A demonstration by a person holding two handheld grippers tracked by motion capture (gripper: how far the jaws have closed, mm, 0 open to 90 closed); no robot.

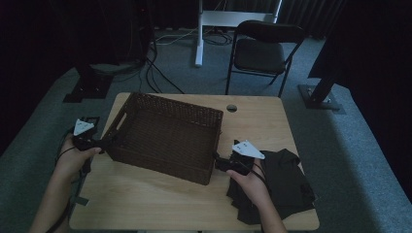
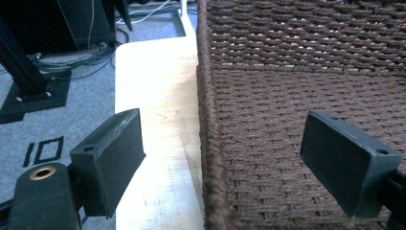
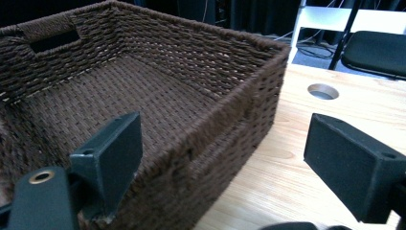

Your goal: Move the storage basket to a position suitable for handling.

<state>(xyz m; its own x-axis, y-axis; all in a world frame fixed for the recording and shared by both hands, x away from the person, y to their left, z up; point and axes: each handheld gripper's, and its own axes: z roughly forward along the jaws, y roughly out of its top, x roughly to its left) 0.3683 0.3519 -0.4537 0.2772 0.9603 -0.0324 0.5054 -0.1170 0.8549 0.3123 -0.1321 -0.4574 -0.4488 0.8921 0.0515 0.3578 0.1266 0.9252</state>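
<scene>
My left gripper is wide open, jaws straddling the near-left wall of the wicker basket, one jaw outside, one inside, not clamped. My right gripper is open too, spanning the basket's near-right corner wall. Basket sits on the wooden table, empty inside as far as I see. Dark cloth lies just right of the basket, under my right hand, untouched. Judgement: early stage, both grips lined up, neither closed; squeezing and moving the basket is left. Beyond the basket: cable hole in the tabletop, then grey carpet, a black chair, cables, dark curtains.
</scene>
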